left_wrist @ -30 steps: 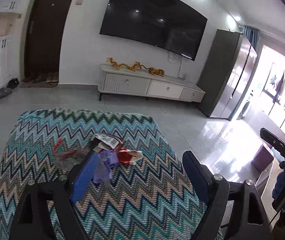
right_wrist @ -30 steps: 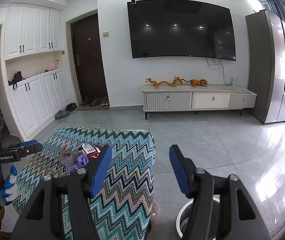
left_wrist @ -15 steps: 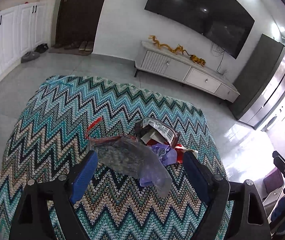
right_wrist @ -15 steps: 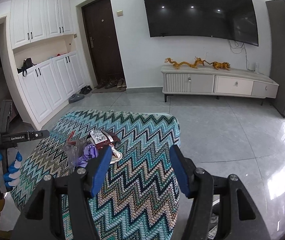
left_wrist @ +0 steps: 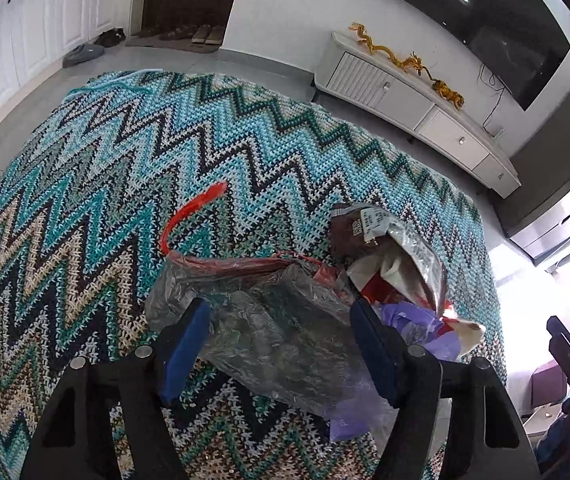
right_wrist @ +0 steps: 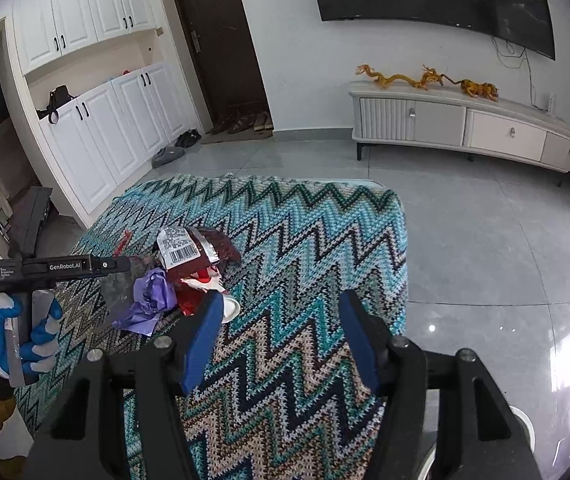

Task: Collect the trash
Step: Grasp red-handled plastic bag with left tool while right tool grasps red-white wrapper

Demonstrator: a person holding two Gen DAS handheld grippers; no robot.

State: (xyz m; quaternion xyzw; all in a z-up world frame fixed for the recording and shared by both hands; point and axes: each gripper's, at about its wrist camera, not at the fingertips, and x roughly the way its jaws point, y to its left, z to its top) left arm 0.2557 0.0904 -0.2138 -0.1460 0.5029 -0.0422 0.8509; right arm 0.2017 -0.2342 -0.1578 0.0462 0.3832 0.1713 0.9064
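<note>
Left gripper (left_wrist: 279,334) astride bag (left_wrist: 269,320) — jaws apart.

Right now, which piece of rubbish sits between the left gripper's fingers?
The crumpled grey plastic bag with the red drawstring; the barcode wrapper and purple wrapper lie beyond the left gripper.

Trash pile (left_wrist: 325,292) on zigzag-blanketed table (left_wrist: 125,184)

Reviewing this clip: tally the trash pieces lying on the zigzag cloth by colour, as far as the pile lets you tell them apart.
Grey clear plastic bag with red drawstring: 1
Dark red foil wrapper with barcode label: 1
Purple plastic: 1
Red and white packaging: 1, possibly more, overlapped
Total: 4 distinguishable pieces, all heaped touching.
</note>
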